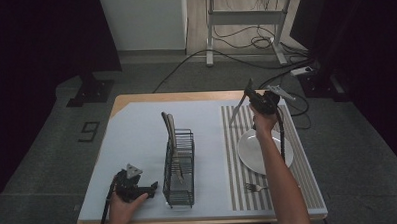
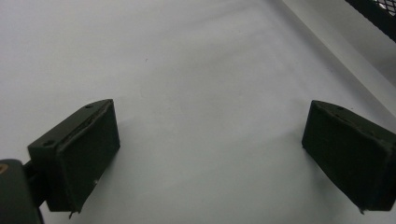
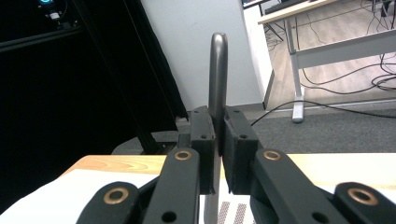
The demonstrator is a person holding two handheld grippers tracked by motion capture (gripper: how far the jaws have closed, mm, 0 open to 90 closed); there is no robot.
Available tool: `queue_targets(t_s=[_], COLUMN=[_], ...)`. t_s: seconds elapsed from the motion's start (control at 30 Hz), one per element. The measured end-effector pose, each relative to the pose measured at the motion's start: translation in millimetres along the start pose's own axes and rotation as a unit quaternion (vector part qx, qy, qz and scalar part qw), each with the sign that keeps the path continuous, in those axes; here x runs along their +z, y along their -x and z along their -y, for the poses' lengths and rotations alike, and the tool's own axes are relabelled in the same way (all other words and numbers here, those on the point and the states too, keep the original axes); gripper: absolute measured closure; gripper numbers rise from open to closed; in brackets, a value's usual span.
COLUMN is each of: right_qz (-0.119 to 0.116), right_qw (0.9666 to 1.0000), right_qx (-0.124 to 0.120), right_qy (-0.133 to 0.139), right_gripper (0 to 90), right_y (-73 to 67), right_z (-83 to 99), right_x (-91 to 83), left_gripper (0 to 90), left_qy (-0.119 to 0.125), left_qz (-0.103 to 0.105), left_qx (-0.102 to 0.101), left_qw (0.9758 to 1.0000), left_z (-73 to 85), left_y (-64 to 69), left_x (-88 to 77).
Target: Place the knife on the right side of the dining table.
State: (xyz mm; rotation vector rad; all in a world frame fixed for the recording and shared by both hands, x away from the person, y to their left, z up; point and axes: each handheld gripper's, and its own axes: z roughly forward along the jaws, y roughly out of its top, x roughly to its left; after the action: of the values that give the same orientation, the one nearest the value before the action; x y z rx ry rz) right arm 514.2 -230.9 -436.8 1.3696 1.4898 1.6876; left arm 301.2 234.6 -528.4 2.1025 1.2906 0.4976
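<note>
The right gripper [image 1: 249, 96] was clamped on a knife [image 1: 238, 109] held tilted above the far left corner of the striped mat [image 1: 309, 183], beyond the white plate [image 1: 249, 150], while the left gripper [image 1: 148, 190], jaws apart and empty, rested at the near left beside the wire rack [image 1: 180, 165].

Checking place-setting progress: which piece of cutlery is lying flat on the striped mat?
The fork, flat on the striped mat below the plate. The knife is clamped in the right gripper; the others stand in the wire caddy.
</note>
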Motion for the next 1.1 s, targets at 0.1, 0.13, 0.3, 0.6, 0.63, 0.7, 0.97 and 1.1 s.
queue_targets(t_s=[0.1, 0.13, 0.3, 0.6, 0.63, 0.7, 0.97, 1.1], right_qz=[0.004, 0.004, 0.011, 0.020, 0.023, 0.026, 0.035, 0.038], right_qw=[1.0000, 1.0000, 0.9999, 0.9996, 0.9995, 0.9993, 0.9987, 0.9984], right_qx=[0.003, 0.003, 0.007, 0.020, 0.023, 0.026, 0.036, 0.041], right_qy=[0.002, 0.002, 0.002, -0.001, -0.001, -0.001, -0.007, -0.009], right_gripper=[83.3, 83.3, 82.4, 81.0, 80.6, 80.2, 79.2, 78.5], right_y=[4.7, 4.7, 12.8, 26.4, 29.5, 32.5, 41.3, 46.9], right_z=[0.7, 0.7, 2.2, 4.9, 6.1, 7.3, 9.3, 11.8], right_x=[-4.6, -4.6, -11.9, -22.3, -24.4, -26.3, -32.4, -35.6], left_gripper=[3.7, 3.6, 3.7, 3.6, 3.7, 3.7, 3.6, 3.6], left_qy=[0.000, 0.000, 0.000, 0.000, 0.000, 0.000, 0.000, 0.000], left_qz=[0.000, 0.000, 0.000, 0.000, 0.000, 0.000, 0.000, 0.000], left_qx=[0.000, 0.000, 0.000, 0.000, 0.000, 0.000, 0.000, 0.000], left_qw=[1.0000, 1.0000, 1.0000, 1.0000, 1.0000, 1.0000, 1.0000, 1.0000], left_z=[0.0, 0.0, 0.0, 0.0, 0.0, 0.0, 0.0, 0.0], left_y=[0.0, 0.0, 0.0, 0.0, 0.0, 0.1, 0.1, 0.1], left_x=[0.0, 0.0, 0.0, 0.0, 0.0, 0.0, 0.0, 0.0])
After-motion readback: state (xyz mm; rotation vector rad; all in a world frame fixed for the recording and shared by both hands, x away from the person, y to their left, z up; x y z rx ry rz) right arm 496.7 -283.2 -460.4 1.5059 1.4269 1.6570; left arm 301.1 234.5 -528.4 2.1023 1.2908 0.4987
